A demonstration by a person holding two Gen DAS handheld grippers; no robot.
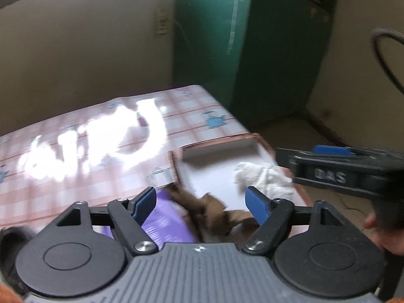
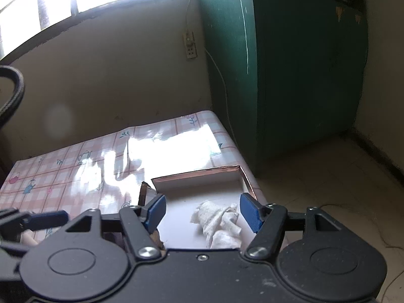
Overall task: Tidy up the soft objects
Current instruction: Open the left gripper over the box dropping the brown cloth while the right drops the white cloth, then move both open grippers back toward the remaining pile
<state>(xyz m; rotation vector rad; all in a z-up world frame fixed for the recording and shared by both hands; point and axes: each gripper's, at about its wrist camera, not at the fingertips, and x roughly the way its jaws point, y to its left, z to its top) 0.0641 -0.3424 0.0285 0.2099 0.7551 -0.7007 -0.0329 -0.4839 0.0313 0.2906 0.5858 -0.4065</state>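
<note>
Left wrist view: I am holding the left gripper [image 1: 202, 203] with its blue fingers [image 1: 145, 203] spread wide and gripping nothing, low over a brown cloth [image 1: 214, 209] that is lying half across the near edge of the shallow box [image 1: 217, 142], beside a purple item [image 1: 164, 223]. My right gripper [image 2: 203, 213] is hanging equally open above the white cloth [image 2: 218, 223], which is sitting inside the box on the checked bench [image 2: 63, 174]. To do this well, I judge I should be pinching the brown cloth at its bunched middle, then lifting it clear of the rim so it is not dragging the box.
</note>
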